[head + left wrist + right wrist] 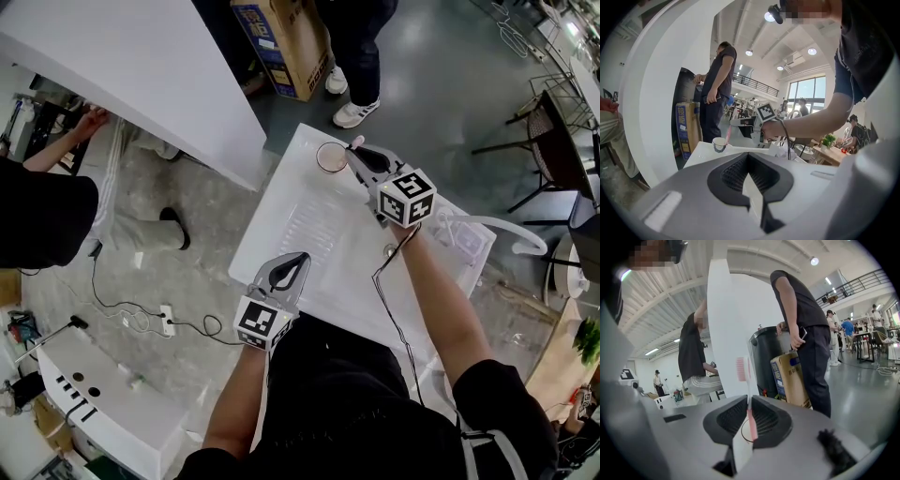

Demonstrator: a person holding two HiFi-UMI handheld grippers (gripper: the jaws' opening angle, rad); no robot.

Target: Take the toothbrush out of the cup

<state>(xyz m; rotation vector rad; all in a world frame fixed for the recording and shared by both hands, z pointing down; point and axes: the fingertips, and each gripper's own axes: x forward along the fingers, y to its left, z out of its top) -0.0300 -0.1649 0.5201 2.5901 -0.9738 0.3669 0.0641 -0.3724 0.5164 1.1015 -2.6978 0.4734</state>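
Observation:
A small white cup (pixel 330 157) stands at the far end of the white table (pixel 281 281). A pink and white toothbrush (pixel 749 394) is pinched upright in my right gripper (pixel 354 155), its bristles (pixel 740 369) above the jaws. In the left gripper view the toothbrush (pixel 727 135) leans over the cup (pixel 720 144) with its lower end at the rim; whether it is inside I cannot tell. My left gripper (pixel 300 257) hovers at the table's near edge, jaws shut on nothing, far from the cup.
A person stands by a cardboard box (pixel 281 37) just beyond the table's far end. A big white panel (pixel 141 66) lies to the left, with a crouching person beside it. A white curved spout (pixel 511 232) sits at the right. Cables and a power strip (pixel 167 321) lie on the floor.

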